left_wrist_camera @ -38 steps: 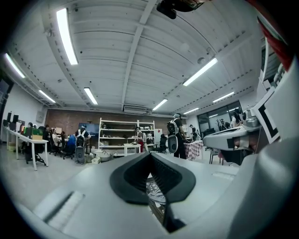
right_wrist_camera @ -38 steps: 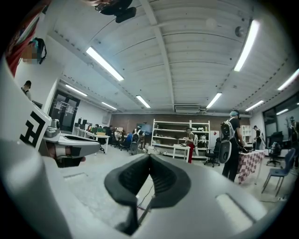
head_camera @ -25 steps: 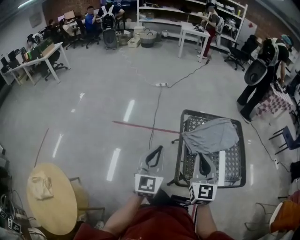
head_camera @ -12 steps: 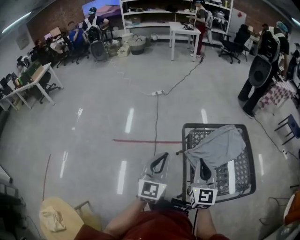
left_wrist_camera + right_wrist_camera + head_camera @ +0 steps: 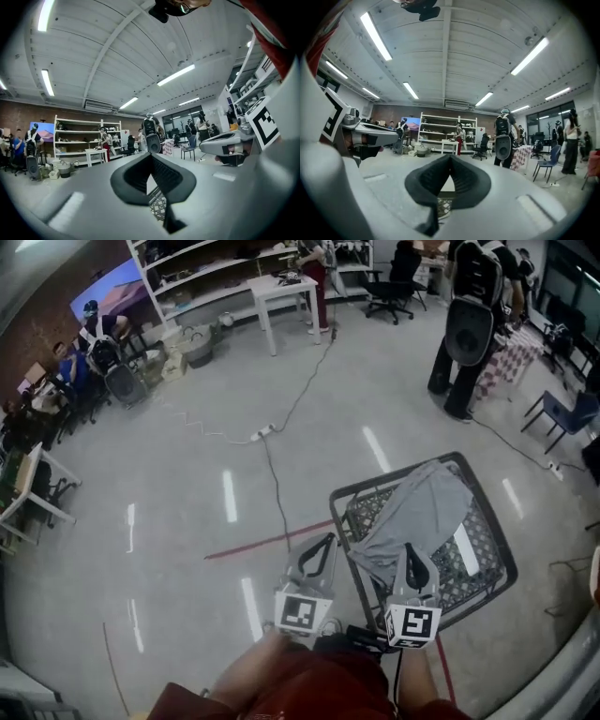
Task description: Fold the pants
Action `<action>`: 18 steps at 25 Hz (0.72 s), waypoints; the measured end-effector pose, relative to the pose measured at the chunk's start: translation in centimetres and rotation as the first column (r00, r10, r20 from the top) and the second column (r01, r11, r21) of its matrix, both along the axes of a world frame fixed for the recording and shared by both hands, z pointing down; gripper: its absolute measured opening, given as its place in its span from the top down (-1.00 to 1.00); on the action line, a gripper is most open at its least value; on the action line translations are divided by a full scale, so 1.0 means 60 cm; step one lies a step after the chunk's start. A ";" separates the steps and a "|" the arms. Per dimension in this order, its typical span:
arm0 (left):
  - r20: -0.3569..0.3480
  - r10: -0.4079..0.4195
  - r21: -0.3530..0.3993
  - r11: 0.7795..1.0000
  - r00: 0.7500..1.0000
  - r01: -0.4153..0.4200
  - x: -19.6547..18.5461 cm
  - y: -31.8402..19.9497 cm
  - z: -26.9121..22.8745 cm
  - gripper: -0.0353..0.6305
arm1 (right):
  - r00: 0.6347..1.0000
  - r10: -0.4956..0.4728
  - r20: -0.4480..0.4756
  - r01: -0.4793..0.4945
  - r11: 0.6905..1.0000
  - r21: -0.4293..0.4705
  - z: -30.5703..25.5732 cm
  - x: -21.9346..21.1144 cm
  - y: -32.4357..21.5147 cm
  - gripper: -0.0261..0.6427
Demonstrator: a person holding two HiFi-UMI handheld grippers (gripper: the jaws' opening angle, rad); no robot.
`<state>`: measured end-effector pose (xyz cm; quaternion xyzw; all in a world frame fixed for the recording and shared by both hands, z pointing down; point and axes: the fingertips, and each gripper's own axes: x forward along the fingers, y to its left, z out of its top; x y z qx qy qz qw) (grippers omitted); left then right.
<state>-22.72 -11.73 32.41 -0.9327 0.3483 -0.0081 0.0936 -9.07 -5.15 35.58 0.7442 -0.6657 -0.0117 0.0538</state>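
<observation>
Grey pants (image 5: 415,514) lie draped over a black wire-mesh cart (image 5: 494,547), hanging over its near-left rim. My left gripper (image 5: 325,541) is shut and empty, held level over the floor just left of the cart's edge. My right gripper (image 5: 410,550) is also shut and empty, over the near end of the pants. In the left gripper view the shut jaws (image 5: 151,154) meet in a point, with cart mesh (image 5: 160,206) below and the right gripper (image 5: 228,143) beside. The right gripper view shows shut jaws (image 5: 450,157) and the left gripper (image 5: 370,134).
A person with a large backpack (image 5: 466,322) stands beyond the cart. A cable and power strip (image 5: 262,433) cross the grey floor, with a red line (image 5: 267,543) near my left gripper. A white table (image 5: 280,289), shelves and a blue chair (image 5: 563,412) stand farther off.
The view has swung round: the round wooden table at lower left has left the picture and the cart now sits turned at an angle. Both grippers stayed shut; the pants still lie on the cart.
</observation>
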 end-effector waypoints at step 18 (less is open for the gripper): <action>-0.043 0.526 -0.041 0.848 0.849 -0.528 0.139 -0.093 0.036 0.88 | 0.856 0.514 -0.058 -0.517 0.854 -0.056 0.030 0.058 0.033 0.92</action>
